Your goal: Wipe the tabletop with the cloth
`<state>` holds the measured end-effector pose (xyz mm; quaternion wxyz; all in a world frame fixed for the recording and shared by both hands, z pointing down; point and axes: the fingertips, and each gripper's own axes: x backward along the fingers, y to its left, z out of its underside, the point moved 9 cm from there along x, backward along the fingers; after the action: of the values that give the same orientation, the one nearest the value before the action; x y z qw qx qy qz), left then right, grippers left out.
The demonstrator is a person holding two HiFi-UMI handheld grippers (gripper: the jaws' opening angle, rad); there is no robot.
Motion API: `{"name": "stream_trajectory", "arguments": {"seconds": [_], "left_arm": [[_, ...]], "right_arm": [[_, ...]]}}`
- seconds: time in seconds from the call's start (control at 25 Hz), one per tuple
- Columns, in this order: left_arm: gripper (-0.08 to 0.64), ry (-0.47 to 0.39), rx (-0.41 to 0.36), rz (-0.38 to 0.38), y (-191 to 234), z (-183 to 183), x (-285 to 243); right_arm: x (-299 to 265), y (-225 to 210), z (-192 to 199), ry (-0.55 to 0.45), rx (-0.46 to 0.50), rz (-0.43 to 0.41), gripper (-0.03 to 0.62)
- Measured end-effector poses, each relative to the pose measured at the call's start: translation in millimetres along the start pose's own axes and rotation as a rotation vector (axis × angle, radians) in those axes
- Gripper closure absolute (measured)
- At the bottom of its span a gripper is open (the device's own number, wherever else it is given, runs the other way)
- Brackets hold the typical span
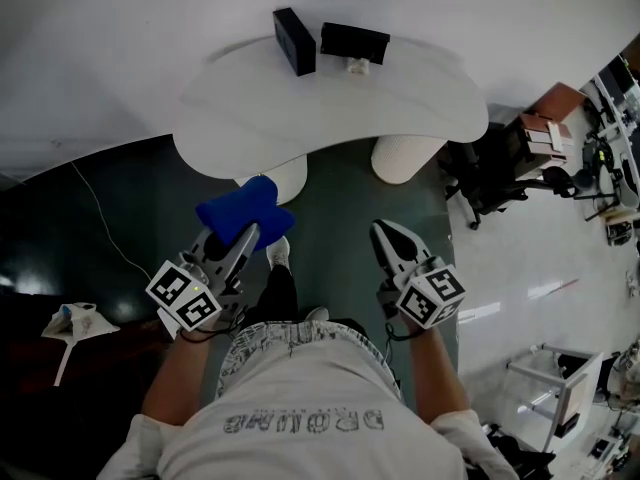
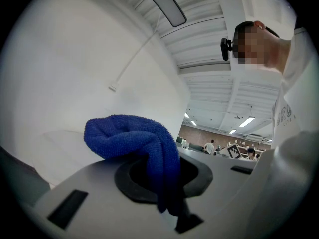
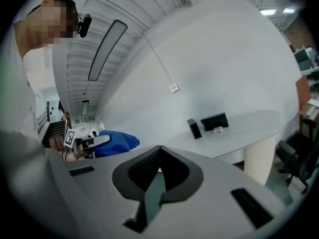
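Far left, a crumpled white bag [image 1: 70, 323] lies on the dark floor [image 1: 120, 218]. The left tongs [image 1: 248, 236] are clenched on a blue cloth [image 1: 243, 208]; its bunched end bulges out past the tips, and a fold runs down between the jaws. The cloth hangs in the air over the floor, near the desk's [image 1: 330, 118] front edge but not touching it. The white, curved desk carries two black boxes at its far side, one upright [image 1: 294, 40] and one lying wide [image 1: 354, 42], with a small white scrap [image 1: 358, 65] just beside the second. The right tongs [image 1: 385, 231] are clenched with nothing between them, pointed at the desk. Far right stands a black office chair [image 1: 490, 173].
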<state>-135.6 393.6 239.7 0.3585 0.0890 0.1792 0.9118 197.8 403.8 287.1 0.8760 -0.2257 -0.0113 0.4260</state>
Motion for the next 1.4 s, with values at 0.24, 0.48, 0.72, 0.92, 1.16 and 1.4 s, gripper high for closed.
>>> {"name": "stream_trajectory", "arguments": {"seconds": [0.24,0.48,0.72,0.92,1.16,1.4], "left_arm": [[0.491,0.013,0.025,0.004,49,-4,-22],[0.491,0.03,0.04,0.022,100,-18,-47],[0.491,0.04,0.055,0.03,154,-38,-68],[0.491,0.056,0.072,0.031,195,-53,-81],[0.491,0.061,0.09,0.042,240,-70,-96],[0.491,0.074,0.101,0.066,287,-86,-113]], "right_arm": [[-47,-14,-5,0.033,-0.008,0.019,0.584],[-93,-28,-11,0.05,-0.019,0.039,0.584],[-146,-33,-29,0.082,-0.021,0.062,0.584],[-188,-37,-43,0.098,-0.029,0.076,0.584],[-230,-41,-57,0.107,-0.033,0.105,0.584],[-273,-46,-68,0.1,-0.036,0.128,0.584]]}}
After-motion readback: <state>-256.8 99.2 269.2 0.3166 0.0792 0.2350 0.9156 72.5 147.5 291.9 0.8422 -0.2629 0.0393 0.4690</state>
